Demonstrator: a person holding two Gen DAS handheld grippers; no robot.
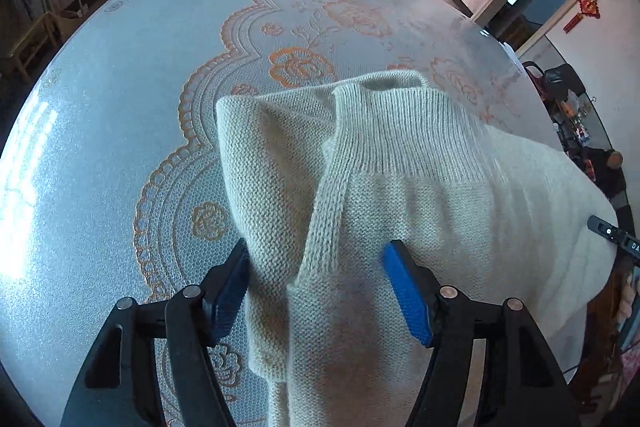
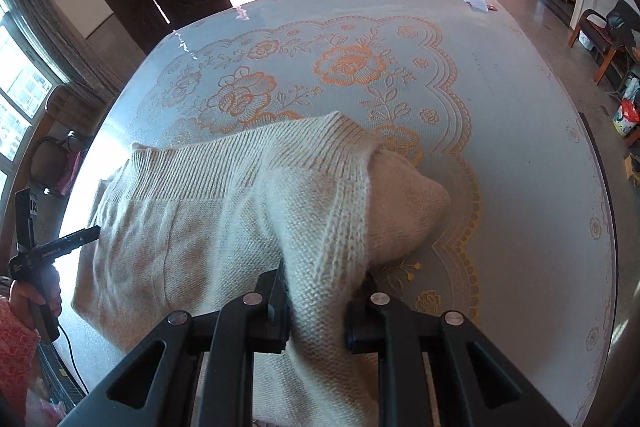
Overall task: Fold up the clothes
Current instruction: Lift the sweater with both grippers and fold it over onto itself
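A: Cream knit, a sweater [image 1: 400,195], lies bunched on the desk [image 1: 100,147], spread over the middle of the orange rose-patterned cover [image 2: 348,67]. Its ribbed band [image 2: 224,167] sits on top of the heap.

B: How do the fingers stand?

A: The left gripper [image 1: 316,291] has its 2 blue-padded fingers [image 1: 408,295] apart, with a fold of the sweater lying between them. The near pad touches the knit on 1 side; the other stands clear of it. The right gripper [image 2: 318,311] has its fingers clamped on a ridge of the sweater, the cloth pinched tight between the black pads.

B: What is hidden or cut off?

A: The sweater's lower part runs under both grippers and out of the bottom edge, so its sleeves and hem cannot be sorted out. In the right wrist view a hand [image 2: 34,297] in a red patterned sleeve [image 2: 14,351] holds the other gripper's handle at the left edge; the person is otherwise cut off.

B: Any writing?

A: White lettering on that black tool, too small to read. In the left wrist view, only "DA" shows at the right edge.
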